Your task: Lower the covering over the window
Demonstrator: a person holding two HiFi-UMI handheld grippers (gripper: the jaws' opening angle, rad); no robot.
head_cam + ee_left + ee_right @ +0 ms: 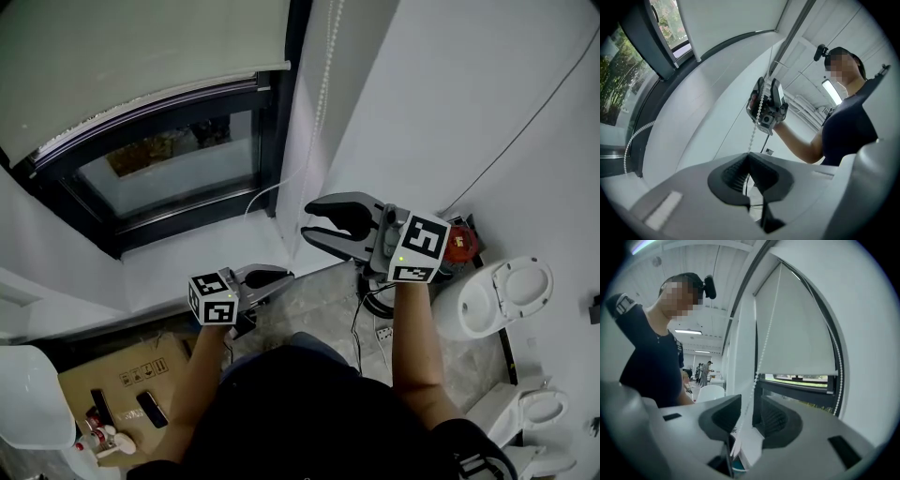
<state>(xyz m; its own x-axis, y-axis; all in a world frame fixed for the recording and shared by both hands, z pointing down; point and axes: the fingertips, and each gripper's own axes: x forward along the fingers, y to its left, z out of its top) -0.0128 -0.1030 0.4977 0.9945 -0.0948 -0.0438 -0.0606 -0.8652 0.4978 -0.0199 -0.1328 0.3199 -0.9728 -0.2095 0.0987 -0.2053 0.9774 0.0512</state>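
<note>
My left gripper (284, 276) has its jaws closed. In its own view the chain (753, 133) drops straight into the seam where they meet, so I read it as clamped on the chain. Above those jaws the same strand climbs to my right gripper (767, 99), which sits higher up the chain and nearer the wall.

In the right gripper view the jaws stand apart. The chain runs up between them, close to the left jaw, and I can't tell whether it brushes a pad. Nothing is pinched there.

The blind (797, 329) hangs beyond the right gripper's jaws, on the far side of the right-hand one. It is partly down, and its bottom bar sits just above the jaw tops in that view. Below the bar is a strip of bare window (801, 386).

From the head view the blind lies ahead and to the left of both pairs of jaws. It covers the upper part of the window and leaves the lower pane uncovered. The chain hangs down the frame directly above the right gripper's open jaws.
</note>
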